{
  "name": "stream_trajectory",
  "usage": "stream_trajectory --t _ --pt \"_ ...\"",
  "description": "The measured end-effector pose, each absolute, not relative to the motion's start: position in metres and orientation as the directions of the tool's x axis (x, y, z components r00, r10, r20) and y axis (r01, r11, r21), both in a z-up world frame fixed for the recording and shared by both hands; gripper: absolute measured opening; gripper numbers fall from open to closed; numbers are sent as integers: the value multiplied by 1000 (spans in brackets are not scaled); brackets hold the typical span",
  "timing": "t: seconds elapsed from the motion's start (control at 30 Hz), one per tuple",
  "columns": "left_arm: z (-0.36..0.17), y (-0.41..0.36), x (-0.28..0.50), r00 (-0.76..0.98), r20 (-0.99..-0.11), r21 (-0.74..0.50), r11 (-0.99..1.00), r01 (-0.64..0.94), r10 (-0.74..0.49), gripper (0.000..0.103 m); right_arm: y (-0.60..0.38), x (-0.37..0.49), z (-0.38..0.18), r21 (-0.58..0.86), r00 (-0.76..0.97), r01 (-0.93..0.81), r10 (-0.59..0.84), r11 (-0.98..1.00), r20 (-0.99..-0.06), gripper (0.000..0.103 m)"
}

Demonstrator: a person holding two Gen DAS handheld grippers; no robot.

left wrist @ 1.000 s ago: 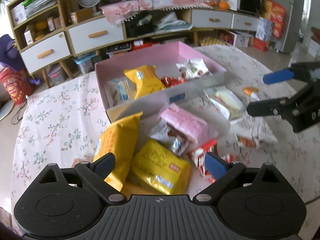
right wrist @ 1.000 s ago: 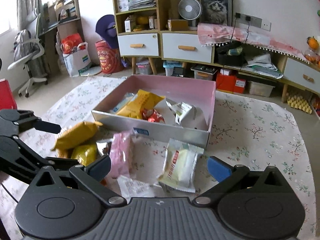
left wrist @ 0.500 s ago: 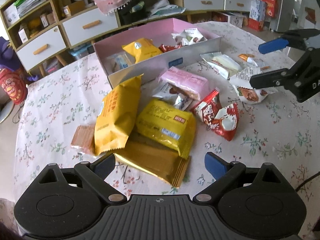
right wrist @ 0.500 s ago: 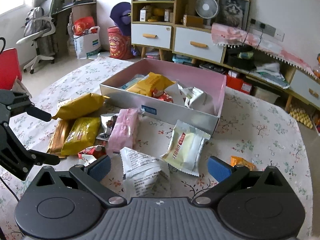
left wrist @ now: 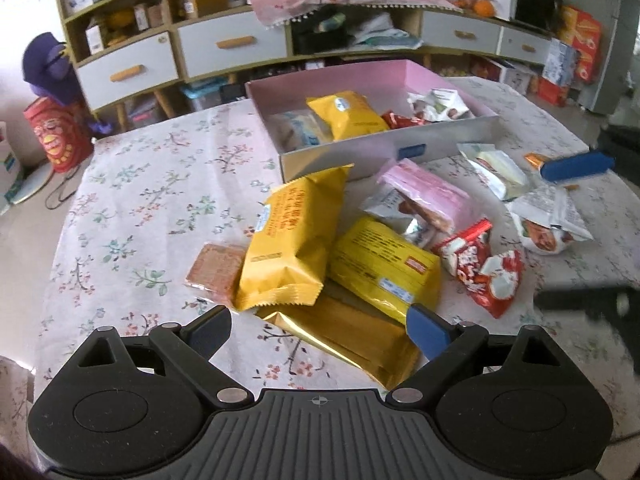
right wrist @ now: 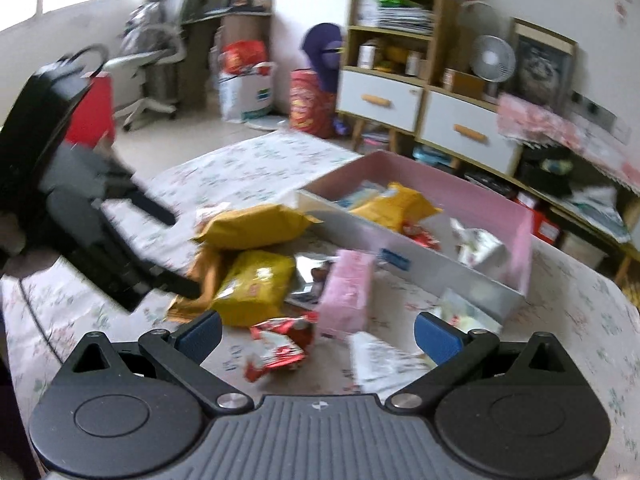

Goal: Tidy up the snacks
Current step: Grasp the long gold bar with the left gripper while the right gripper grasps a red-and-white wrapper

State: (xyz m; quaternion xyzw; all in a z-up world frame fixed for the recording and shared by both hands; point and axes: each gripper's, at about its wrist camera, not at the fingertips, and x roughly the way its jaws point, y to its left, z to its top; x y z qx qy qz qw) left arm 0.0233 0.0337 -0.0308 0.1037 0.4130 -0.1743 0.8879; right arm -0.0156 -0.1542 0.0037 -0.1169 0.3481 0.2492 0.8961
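Observation:
A pink open box [left wrist: 452,138] [right wrist: 524,236] sits on the flowered table and holds several snack packets. In front of it lies a pile: a tall yellow bag [left wrist: 294,236] [right wrist: 252,226], a yellow packet [left wrist: 384,266] [right wrist: 256,286], a gold flat pack [left wrist: 352,338], a pink pack [left wrist: 426,192] [right wrist: 350,292], red wrappers [left wrist: 486,266] [right wrist: 276,350] and white packets [left wrist: 550,220]. My left gripper [left wrist: 318,330] is open and empty above the pile's near edge. My right gripper [right wrist: 316,334] is open and empty over the red wrappers; it also shows at the left wrist view's right edge [left wrist: 576,236].
A small orange biscuit pack [left wrist: 218,266] lies left of the pile. Another white packet [left wrist: 492,168] and a small orange wrapper [left wrist: 536,158] lie right of the box. Shelves and drawers [left wrist: 232,44] stand behind the table. A chair [right wrist: 148,76] stands on the floor.
Both grippers have pulled back and swung left. The right view now looks further left and is blurred by motion. No snack has moved.

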Motion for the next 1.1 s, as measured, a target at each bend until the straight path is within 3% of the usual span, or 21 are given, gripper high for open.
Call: stream_trajectory --t 0.37,0.7,0.93,1.1 --pt "-46 34 26 577 -798 81 919 386 -171 93 -121 -18 -13 -24 559 -591 388 806 -732 62" --pt "-39 56 25 548 -830 139 910 392 -109 91 -130 -11 -26 -32 546 -555 336 831 -767 56" --pt "-35 52 24 482 -841 -27 907 420 -248 87 -125 -10 -28 -32 532 -571 340 820 -775 56" --pt "-49 38 27 489 -847 -11 925 380 -210 67 -123 -7 -30 -19 528 -562 341 827 -778 56"
